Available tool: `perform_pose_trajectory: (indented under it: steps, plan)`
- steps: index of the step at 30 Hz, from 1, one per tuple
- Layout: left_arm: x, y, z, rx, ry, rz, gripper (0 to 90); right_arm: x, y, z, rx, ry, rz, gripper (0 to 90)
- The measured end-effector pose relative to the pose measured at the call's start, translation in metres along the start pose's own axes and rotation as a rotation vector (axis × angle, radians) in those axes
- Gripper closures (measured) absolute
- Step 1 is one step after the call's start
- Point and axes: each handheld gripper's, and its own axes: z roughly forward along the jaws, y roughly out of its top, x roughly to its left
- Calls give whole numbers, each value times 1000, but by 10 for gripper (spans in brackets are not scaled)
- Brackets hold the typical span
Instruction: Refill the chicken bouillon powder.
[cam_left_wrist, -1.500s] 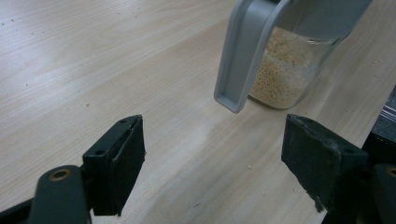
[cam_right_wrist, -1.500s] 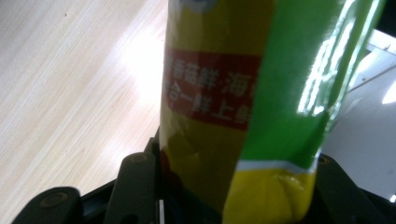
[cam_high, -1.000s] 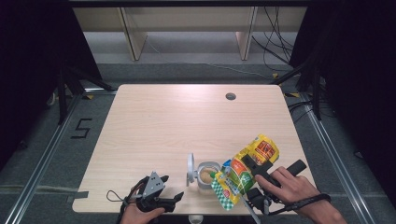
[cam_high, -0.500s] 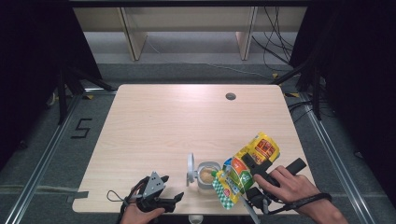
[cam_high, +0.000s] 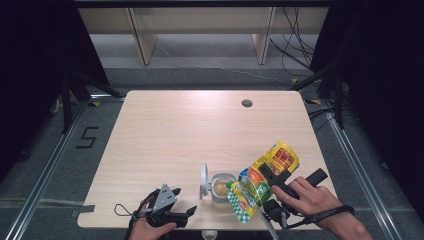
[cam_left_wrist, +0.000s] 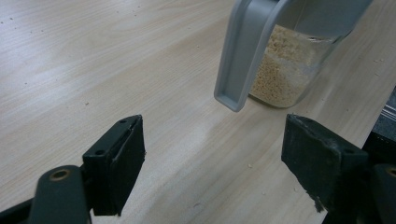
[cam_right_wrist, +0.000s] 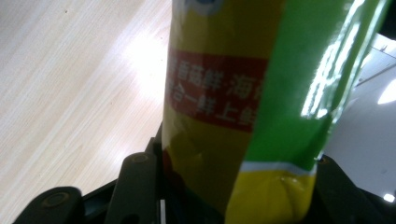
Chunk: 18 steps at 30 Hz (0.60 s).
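Nearest the person, along the front edge of the desk (cam_high: 165, 135), the left tool (cam_high: 189, 212) lay low with its jaws spread wide and nothing between them; in the left gripper view they framed bare wood, with the jar just beyond. To its right, the right tool (cam_high: 264, 176) was clamped on a yellow and green seasoning pouch (cam_high: 260, 180), the jaws pressing the crinkled film from both sides in the right gripper view. The pouch was tipped so its checked end hung down at the mouth of the glass jar (cam_high: 221, 186), which stood on the desk between the two tools and held pale granules. The jar's grey flip lid (cam_high: 204, 180) stood open on its left side.

Set against the two earlier looks from above, nothing had shifted: both hands sat where they were, the pouch kept the same tilt, and the grip was unchanged. I took that as a pour being held steady, the granules running or about to. Farther back the desk was bare up to the small round cable hole (cam_high: 246, 103), with pale shelving (cam_high: 200, 30) beyond.
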Motion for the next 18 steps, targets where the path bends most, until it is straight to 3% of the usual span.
perform_pose_trajectory:
  steps: [1,3,4,5,6,9,10,11,12,13,15,16,18]
  plan:
    - [0,0,0,-6,1,4,213,1,1,-1,11,12,30,584]
    - [1,0,0,0,1,16,213,0,-1,0,2,10,15,584]
    - [0,0,0,0,-1,2,213,4,-2,1,-8,11,69,584]
    - [0,0,0,0,-1,2,213,4,-2,1,-8,11,69,584]
    - [0,1,0,-2,2,11,213,10,-3,1,-22,9,132,584]
    - [1,1,0,-2,3,27,213,12,-5,3,-51,8,133,585]
    - [1,0,0,-5,1,19,213,19,-6,4,-41,4,176,586]
    - [1,0,0,-5,1,19,213,19,-6,4,-41,4,176,586]
    - [-1,0,1,-4,0,-6,213,18,-7,5,-44,13,147,587]
    - [-1,0,1,-3,-1,-3,213,21,-8,4,-42,11,180,588]
    - [-1,0,1,-6,1,-5,213,17,-9,3,-50,3,144,590]
    - [1,1,0,0,4,21,213,17,-9,1,-29,1,148,590]
    - [2,1,0,9,3,32,213,15,-8,-1,-27,-5,129,590]
